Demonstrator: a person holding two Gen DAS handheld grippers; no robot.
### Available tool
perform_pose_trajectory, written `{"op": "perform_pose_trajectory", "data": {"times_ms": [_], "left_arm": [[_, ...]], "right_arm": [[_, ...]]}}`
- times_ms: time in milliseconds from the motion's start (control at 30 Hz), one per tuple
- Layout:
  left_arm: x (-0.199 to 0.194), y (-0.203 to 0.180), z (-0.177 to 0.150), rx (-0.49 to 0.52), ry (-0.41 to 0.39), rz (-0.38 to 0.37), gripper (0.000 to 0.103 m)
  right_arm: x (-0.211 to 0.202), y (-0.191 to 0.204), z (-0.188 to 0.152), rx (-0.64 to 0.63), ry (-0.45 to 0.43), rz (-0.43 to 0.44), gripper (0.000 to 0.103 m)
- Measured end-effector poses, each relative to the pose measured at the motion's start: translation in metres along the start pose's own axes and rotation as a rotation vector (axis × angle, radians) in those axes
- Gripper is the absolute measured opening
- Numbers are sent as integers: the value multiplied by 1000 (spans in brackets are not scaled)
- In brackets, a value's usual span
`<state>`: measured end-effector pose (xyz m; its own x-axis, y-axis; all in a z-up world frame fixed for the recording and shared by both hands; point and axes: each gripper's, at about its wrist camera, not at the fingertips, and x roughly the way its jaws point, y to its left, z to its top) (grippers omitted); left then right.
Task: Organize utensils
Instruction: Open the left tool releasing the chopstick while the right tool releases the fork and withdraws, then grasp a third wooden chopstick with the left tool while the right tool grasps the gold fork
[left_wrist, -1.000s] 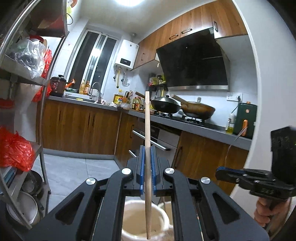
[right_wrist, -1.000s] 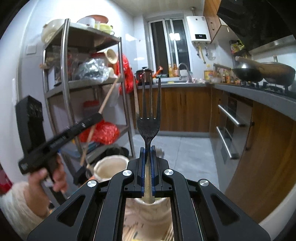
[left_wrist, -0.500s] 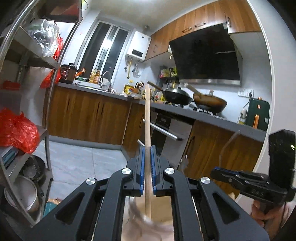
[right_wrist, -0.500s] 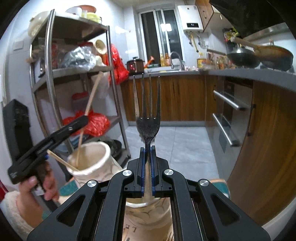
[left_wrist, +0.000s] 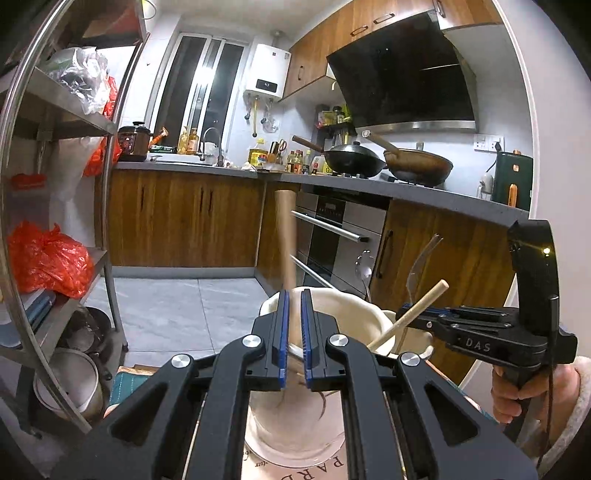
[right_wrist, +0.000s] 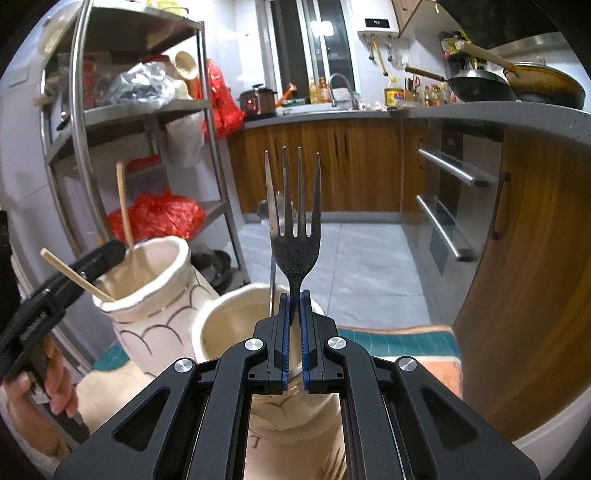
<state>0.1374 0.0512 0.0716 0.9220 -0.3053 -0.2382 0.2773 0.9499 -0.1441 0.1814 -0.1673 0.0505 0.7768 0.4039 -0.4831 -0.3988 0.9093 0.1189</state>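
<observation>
Chopstick (left_wrist: 286, 240) had slipped free of my slightly parted left claw (left_wrist: 292, 345) into its holder (left_wrist: 364, 308); my right claw (right_wrist: 294, 338) clamped the fork (right_wrist: 294, 236), next to drop.

Two jars (right_wrist: 147, 295) (right_wrist: 236, 325), two chopsticks (right_wrist: 123, 206) (right_wrist: 75, 275), one fork (right_wrist: 294, 221).

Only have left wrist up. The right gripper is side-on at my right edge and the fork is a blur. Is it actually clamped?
Observer: Yes. In the right wrist view the right gripper is shut on the dark four-tined metal fork at its neck, tines up.
Operator: Which jar is it lined up with?
Observer: The mouth of the nearer plain cream ceramic jar, not the scallop-patterned cream vase to its left.
Operator: Anything in that jar?
Observer: A thin metal utensil handle stands in it, just left of the fork.
</observation>
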Motion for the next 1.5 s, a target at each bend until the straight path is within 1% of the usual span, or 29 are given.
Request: {"op": "perform_pose_trajectory", "data": {"times_ms": [233, 367, 467, 567, 633, 733, 767, 800, 833, 867, 900, 933, 967, 1033, 1067, 1133, 1167, 1200, 1233, 1267, 1333, 1500], "left_arm": [[-6, -2, 0, 8, -15, 10, 6], [-12, -4, -1, 23, -14, 34, 6], [-18, -5, -3, 25, -21, 46, 6], [-26, -7, -6, 30, -23, 48, 6], [-30, -7, -9, 33, -14, 47, 6], [-33, -8, -12, 31, -2, 47, 9], [-35, -8, -13, 29, 3, 50, 12], [-37, -8, -14, 27, 6, 56, 19], [-40, -9, -15, 26, 7, 61, 30], [-42, -9, -16, 25, 9, 67, 35], [-47, -11, -17, 25, 12, 77, 44], [-50, -11, -18, 26, 14, 83, 50], [-53, -13, -19, 27, 16, 91, 53], [-63, -19, -20, 38, 19, 105, 65], [-67, -22, -20, 44, 19, 110, 68], [-78, -29, -19, 54, 17, 124, 81], [-83, -33, -18, 56, 16, 127, 84], [-88, -35, -18, 54, 17, 130, 91], [-92, -38, -18, 52, 17, 135, 96], [-96, -40, -17, 50, 14, 140, 98], [-103, -45, -18, 50, 19, 150, 97], [-108, -56, -24, 56, 75, 154, 97]], "right_arm": [[0, -2, 1, 1, -1, -21, 7], [1, -4, 1, 5, -4, -21, 8], [-1, -3, 1, 1, -7, -18, 13], [-6, 0, 0, -17, -27, -55, 16], [-10, 1, 0, -17, -29, -53, 19], [-20, 0, -1, -2, -36, -49, 27], [-25, 0, -2, 3, -42, -47, 34], [-31, 0, -4, 7, -50, -47, 44], [-37, 1, -6, 10, -55, -45, 47], [-41, 1, -7, 12, -60, -42, 53], [-47, 2, -10, 15, -66, -39, 58], [-54, 2, -13, 18, -71, -33, 60], [-62, 2, -16, 21, -76, -28, 64], [-76, 2, -21, 23, -87, -26, 72], [-84, 3, -24, 24, -92, -25, 78], [-100, 3, -31, 21, -100, -15, 82], [-105, 3, -32, 19, -102, -18, 87], [-111, 3, -34, 15, -98, -21, 91], [-114, 3, -36, 12, -93, -25, 92], [-119, 3, -37, 7, -88, -32, 93], [-126, 3, -42, -3, -80, -48, 94], [-138, 0, -55, -13, -49, -81, 96]]}}
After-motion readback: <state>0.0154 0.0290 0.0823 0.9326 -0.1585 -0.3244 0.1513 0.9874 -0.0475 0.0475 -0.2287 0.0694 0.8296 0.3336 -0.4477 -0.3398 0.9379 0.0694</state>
